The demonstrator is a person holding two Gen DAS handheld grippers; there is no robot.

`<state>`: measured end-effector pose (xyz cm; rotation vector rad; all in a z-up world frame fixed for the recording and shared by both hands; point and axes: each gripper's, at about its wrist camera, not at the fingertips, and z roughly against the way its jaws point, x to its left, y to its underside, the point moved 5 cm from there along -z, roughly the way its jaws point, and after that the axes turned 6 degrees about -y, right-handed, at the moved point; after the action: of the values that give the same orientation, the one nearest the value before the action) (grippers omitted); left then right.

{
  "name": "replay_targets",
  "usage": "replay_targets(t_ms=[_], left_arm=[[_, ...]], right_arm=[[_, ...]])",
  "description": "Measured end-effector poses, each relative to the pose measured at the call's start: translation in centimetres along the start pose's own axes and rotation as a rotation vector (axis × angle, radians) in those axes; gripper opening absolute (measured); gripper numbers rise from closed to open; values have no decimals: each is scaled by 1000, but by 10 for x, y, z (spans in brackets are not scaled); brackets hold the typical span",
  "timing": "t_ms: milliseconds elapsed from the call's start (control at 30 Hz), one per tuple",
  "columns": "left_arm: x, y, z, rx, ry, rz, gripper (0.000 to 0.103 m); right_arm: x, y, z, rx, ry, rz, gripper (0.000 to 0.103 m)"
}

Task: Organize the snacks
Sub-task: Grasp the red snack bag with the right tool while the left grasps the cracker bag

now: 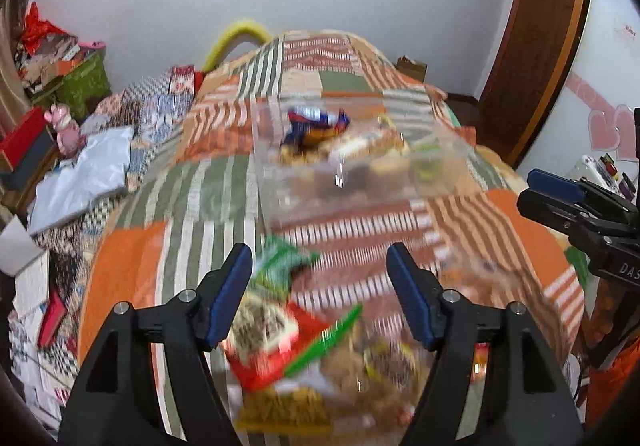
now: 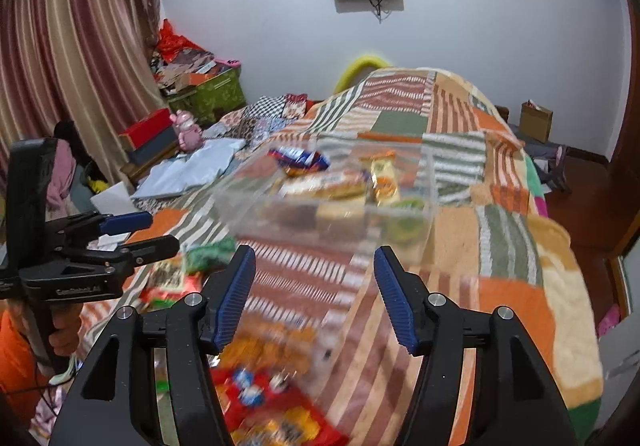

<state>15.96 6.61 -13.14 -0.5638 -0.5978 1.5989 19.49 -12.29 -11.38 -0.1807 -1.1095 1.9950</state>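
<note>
A clear plastic box (image 1: 360,181) (image 2: 332,213) sits mid-bed on the patchwork blanket, holding several snack packets, among them a blue-and-orange one (image 1: 316,125) (image 2: 298,159). Loose snack packets (image 1: 280,322) (image 2: 264,382) lie blurred on the blanket near me, including a green one (image 1: 286,262) (image 2: 208,250). My left gripper (image 1: 320,294) hovers open over the loose pile with nothing between its blue pads. My right gripper (image 2: 316,298) is open too, above the blanket just short of the box, and holds nothing. Each gripper shows at the other view's edge: the right gripper (image 1: 560,193) and the left gripper (image 2: 136,232).
The patchwork blanket (image 1: 192,246) (image 2: 500,246) covers the bed. Folded cloths and a pale sheet (image 1: 84,177) lie at the left, with a pink toy (image 2: 186,131), boxes and a green bin (image 2: 212,93). A curtain hangs far left, a wooden door (image 1: 536,45) right.
</note>
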Motion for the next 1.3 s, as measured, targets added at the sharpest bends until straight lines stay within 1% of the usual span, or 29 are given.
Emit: replay_targets(t_ms=[133,300,367,433,633,767,900,1000,1100,1300], left_arm=[[-6,28,7,25,7,-15,69],[-17,56,13,61,27,-44,69],[-18,63,13,80,38,-34,69],[-19,70,12,99,50,-21,69],[-25,89,5,143,85,3,69],[-30,91,2,142,91,8,69],[-32,86,-8,152,105,35,70],[-34,83,-15,154,103,46,72],[-36,81,-22,161,98,54,75],[-37,78,-35,164,96,70,75]], right_arm=[[9,20,0,16,-9,-13,67],[19,42,-2,45,-12,-14,68],[23,50,-1,47,-7,-12,70],[25,59,0,52,-15,-17,76],[32,85,-3,106,-32,-3,77],[32,98,-8,142,-57,-11,81],[31,103,-10,153,-47,4,85],[29,104,-13,162,-48,7,86],[25,106,-18,179,-22,21,86],[19,107,-23,182,-14,9,86]])
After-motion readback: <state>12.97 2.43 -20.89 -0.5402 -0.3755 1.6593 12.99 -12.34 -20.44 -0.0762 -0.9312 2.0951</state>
